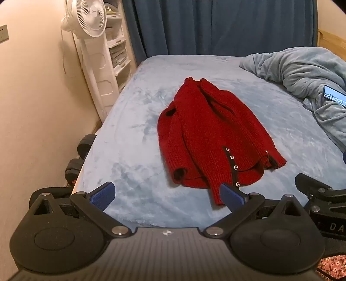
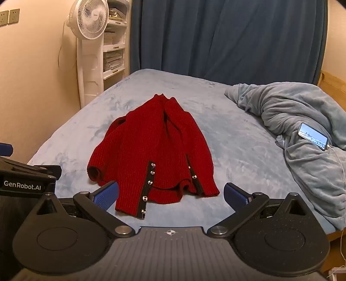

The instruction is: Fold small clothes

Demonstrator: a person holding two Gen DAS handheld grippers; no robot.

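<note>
A red knitted cardigan with black button bands and silver buttons lies crumpled on the light blue bed, its hem toward me. My left gripper hovers open over the near edge of the bed, its right pad in front of the cardigan's lowest corner, nothing between the pads. My right gripper is open too, just short of the hem, with nothing in it. Each gripper's body shows at the edge of the other's view.
A rumpled grey-blue blanket lies on the bed's right side with a lit phone on it. A white standing fan and shelves stand left of the bed. Dark blue curtains hang behind.
</note>
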